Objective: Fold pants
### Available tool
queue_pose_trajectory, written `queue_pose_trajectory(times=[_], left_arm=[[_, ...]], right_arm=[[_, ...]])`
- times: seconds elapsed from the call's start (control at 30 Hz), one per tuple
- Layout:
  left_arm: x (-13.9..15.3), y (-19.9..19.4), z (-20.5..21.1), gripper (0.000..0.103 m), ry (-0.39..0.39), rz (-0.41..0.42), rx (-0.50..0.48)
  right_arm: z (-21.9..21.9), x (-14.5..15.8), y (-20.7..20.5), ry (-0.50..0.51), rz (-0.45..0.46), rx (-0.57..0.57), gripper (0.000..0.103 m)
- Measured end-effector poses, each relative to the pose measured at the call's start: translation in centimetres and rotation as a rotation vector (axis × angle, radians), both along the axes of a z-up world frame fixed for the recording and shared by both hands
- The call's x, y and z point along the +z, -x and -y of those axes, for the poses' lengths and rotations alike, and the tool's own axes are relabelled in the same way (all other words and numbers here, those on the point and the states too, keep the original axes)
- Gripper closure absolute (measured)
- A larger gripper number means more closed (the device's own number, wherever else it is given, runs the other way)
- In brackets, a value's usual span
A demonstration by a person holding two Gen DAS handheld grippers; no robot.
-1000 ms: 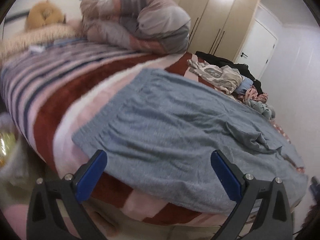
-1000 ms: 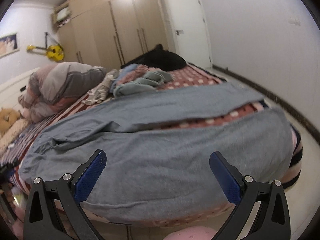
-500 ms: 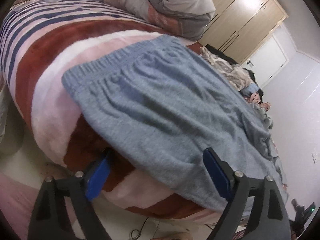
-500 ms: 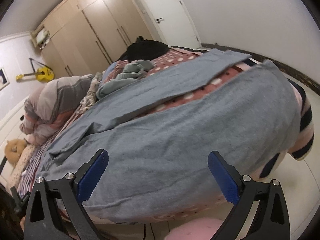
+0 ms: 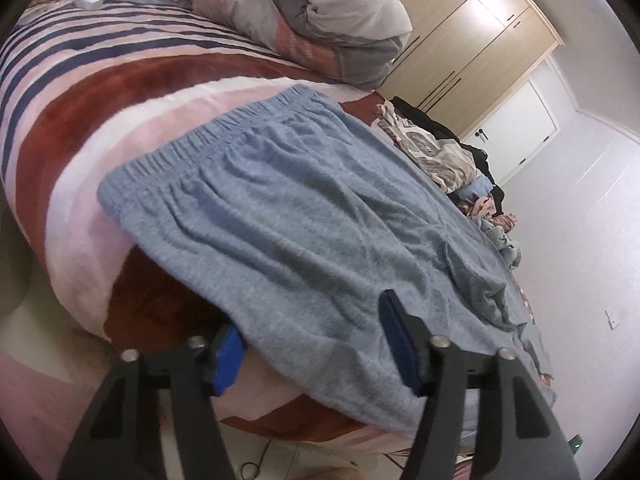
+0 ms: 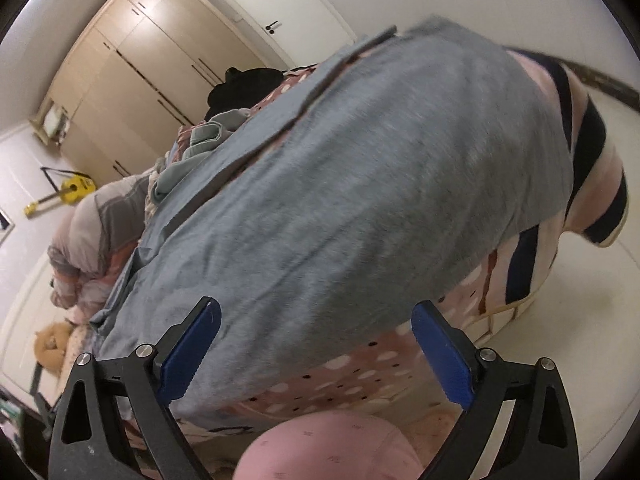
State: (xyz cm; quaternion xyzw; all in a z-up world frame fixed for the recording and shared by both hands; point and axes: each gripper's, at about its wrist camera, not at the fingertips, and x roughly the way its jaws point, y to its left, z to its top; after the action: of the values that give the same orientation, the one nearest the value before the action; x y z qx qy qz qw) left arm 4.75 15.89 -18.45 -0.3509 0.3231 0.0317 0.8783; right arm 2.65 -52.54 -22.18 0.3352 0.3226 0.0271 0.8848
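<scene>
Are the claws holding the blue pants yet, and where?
Not yet. The left claw is open around the near side edge of the pants, one finger under the cloth. The right claw is open at the leg edge.

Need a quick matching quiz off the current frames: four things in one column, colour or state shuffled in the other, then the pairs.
Column 1
1. pants
2. guitar
3. left gripper
4. rolled duvet

Column 2
A. yellow, against the wall
B. open, one finger under the cloth edge and one over it
C. grey-blue, spread flat on the bed
D. grey and pink, bundled near the wardrobe

Pairs: 1-C, 2-A, 3-B, 4-D
</scene>
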Motion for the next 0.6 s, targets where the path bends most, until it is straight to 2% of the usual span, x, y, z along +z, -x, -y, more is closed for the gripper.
queue_pose_trajectory(times=[0.1, 0.17, 0.33, 0.47, 0.6], left_arm=[[0.2, -0.2, 0.2, 0.059, 0.01, 0.011, -0.018], [0.3, -0.6, 0.3, 0.072, -0.014, 0.004, -0.025], [0.0, -0.6, -0.2, 0.085, -0.003, -0.008, -0.018], [0.5, -0.5, -0.1, 0.09, -0.017, -0.001, -0.029], [1.0, -0.5, 0.1, 0.091, -0.022, 0.01, -0.027]], right_arm=[[1.1, -1.3, -0.1, -0.077, 0.022, 0.006, 0.008], [1.5, -2.2, -0.1, -0.11, 0.03, 0.013, 0.008], [2.2, -4.4, 0.0, -0.23, 0.091, 0.063, 0.008], [2.5, -5.9, -0.3, -0.327, 0.138, 0.071, 0.008], [2.3, -6.4, -0.2, -0.35, 0.159, 0.067, 0.011]])
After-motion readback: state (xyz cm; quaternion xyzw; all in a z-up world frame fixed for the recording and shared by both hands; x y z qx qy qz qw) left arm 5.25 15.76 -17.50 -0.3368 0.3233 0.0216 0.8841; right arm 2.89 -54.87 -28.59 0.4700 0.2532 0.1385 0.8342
